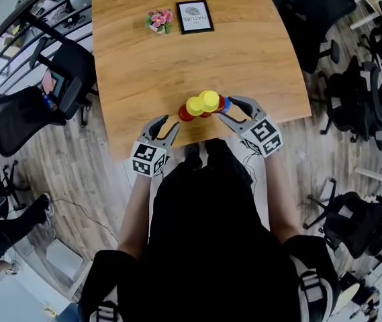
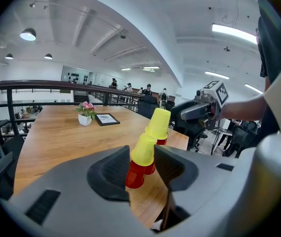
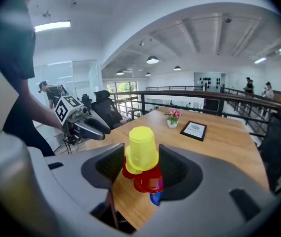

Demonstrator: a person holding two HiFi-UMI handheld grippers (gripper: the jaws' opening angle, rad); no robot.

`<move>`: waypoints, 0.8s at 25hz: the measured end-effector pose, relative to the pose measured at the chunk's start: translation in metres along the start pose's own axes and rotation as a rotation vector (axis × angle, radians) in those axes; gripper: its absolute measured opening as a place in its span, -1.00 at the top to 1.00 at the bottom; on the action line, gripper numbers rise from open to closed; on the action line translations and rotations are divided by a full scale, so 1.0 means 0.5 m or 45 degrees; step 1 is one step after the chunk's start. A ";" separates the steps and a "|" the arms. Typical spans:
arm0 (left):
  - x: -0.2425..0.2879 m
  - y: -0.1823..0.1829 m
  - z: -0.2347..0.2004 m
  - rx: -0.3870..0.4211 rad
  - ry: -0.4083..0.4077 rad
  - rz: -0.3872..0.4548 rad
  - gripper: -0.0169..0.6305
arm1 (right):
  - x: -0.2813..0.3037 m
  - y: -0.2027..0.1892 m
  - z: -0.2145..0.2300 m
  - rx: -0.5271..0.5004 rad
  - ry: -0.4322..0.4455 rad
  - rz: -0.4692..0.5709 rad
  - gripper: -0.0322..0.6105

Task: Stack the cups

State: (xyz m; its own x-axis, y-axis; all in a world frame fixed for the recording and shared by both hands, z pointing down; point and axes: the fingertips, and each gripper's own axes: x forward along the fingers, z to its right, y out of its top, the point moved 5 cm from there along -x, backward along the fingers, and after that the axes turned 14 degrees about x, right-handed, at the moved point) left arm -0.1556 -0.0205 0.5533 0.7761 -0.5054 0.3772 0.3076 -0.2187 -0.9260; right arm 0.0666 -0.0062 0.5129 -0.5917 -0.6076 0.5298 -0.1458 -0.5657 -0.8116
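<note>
A cluster of upturned cups stands near the table's front edge. Two yellow cups sit on top of red cups, and a blue cup is at the right of the group. My left gripper is just left of the red cups, jaws open, touching nothing. In the left gripper view the nearest red cup with a yellow cup on it shows ahead between the jaws. My right gripper is at the cluster's right with the blue cup by its fingertips; no pressing shows. The right gripper view shows a yellow cup over red cups.
A small flower pot and a framed picture stand at the far side of the wooden table. Black office chairs stand left and right of the table. The cups sit close to the near table edge.
</note>
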 end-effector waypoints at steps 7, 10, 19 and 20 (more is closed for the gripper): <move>-0.004 0.018 0.010 0.014 -0.033 0.053 0.80 | -0.035 -0.069 -0.020 0.065 -0.030 0.073 0.88; -0.010 0.027 0.018 -0.010 -0.050 0.076 0.84 | -0.039 -0.097 -0.030 0.090 -0.036 0.074 0.88; -0.018 0.034 0.025 0.050 -0.057 0.050 0.86 | -0.042 -0.119 -0.016 0.091 -0.109 0.099 0.88; -0.019 0.034 0.025 0.048 -0.052 0.048 0.86 | -0.044 -0.118 -0.014 0.087 -0.108 0.097 0.88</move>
State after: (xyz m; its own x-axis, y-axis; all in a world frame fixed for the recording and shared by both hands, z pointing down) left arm -0.1507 -0.0088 0.5338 0.8091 -0.4780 0.3419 0.2978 -0.1682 -0.9397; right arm 0.0825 0.0444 0.5472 -0.5295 -0.6935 0.4885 -0.0471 -0.5510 -0.8332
